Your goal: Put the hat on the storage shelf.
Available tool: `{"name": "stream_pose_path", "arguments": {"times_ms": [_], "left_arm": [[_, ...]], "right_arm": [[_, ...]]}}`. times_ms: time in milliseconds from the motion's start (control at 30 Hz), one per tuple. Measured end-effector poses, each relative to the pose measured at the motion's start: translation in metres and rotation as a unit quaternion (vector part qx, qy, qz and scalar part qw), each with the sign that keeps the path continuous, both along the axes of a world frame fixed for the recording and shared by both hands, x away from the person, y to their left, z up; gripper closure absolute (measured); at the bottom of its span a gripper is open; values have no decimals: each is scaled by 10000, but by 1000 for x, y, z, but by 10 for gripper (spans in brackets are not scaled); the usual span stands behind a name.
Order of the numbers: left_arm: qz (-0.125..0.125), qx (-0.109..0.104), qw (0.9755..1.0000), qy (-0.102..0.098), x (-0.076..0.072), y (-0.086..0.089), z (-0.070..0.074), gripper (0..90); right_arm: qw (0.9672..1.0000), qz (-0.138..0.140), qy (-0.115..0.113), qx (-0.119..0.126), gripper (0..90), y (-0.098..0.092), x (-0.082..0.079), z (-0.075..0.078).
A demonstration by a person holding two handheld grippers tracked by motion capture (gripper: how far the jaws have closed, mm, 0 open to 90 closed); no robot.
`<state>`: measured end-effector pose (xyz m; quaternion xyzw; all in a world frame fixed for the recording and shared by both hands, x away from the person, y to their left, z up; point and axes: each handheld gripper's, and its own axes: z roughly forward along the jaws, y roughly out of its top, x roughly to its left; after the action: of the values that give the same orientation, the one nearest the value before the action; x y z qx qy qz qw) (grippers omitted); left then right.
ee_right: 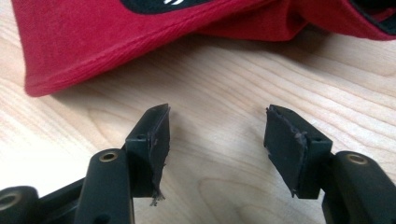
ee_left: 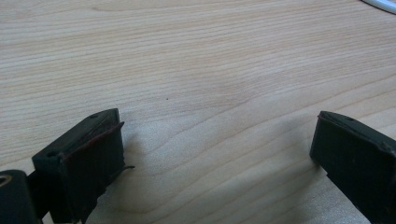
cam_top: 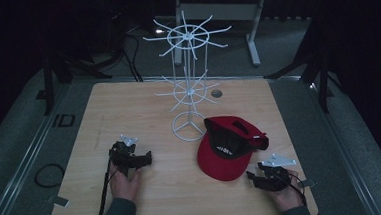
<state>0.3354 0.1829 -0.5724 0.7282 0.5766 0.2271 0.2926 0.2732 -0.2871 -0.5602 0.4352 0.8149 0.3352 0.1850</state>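
Note:
A red cap (cam_top: 229, 144) lies upside down on the wooden table (cam_top: 128, 106), its brim toward the near edge and its black lining showing. A white wire rack (cam_top: 189, 85) with two tiers of spokes stands just behind it on a ring base. My right gripper (cam_top: 253, 176) rests low near the front right edge, open, with bare wood between its pads and the cap's brim (ee_right: 93, 42) a short way ahead. My left gripper (cam_top: 145, 159) sits at the front left, pointing right, open wide over bare wood (ee_left: 210, 93).
A small dark round fitting (cam_top: 216, 93) is set in the tabletop behind the rack. A coiled black cable (cam_top: 50, 175) lies on the grey floor at the left. A desk frame (cam_top: 251, 28) stands beyond the table's far edge.

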Motion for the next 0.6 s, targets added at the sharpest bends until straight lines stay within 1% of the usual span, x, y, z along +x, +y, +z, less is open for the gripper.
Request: {"name": "stream_pose_path", "arguments": {"times_ms": [100,167,200,267,300,333,367,400,433,467,500,600], "left_arm": [[-3,4,10000,2,0,0,0,31],[-3,4,10000,2,0,0,0,31],[-4,5,10000,3,0,0,0,31],[-5,4,10000,2,0,0,0,31],[-5,4,10000,2,0,0,0,31],[-5,3,10000,1,0,0,0,31],[-5,3,10000,1,0,0,0,31],[-5,4,10000,2,0,0,0,31],[-4,2,10000,0,0,0,0,31],[-4,1,10000,-1,0,0,0,31],[-6,-1,10000,-2,0,0,0,31],[-6,2,10000,-9,0,-1,0,31]], "right_arm": [[10000,22,39,-18,418,1,-1,1],[9999,61,80,-27,404,4,-2,2],[9999,89,134,10,391,5,-2,2],[9998,119,160,46,380,6,-2,3],[9993,233,234,171,339,11,-3,6],[9990,269,247,237,327,12,-3,7],[9990,269,247,237,327,12,-3,7],[9981,327,323,398,297,13,-3,9],[9981,327,323,398,297,13,-3,9],[9976,345,357,477,284,14,-2,10],[9964,370,482,597,246,15,1,10],[9940,432,676,746,223,18,6,9]]}}
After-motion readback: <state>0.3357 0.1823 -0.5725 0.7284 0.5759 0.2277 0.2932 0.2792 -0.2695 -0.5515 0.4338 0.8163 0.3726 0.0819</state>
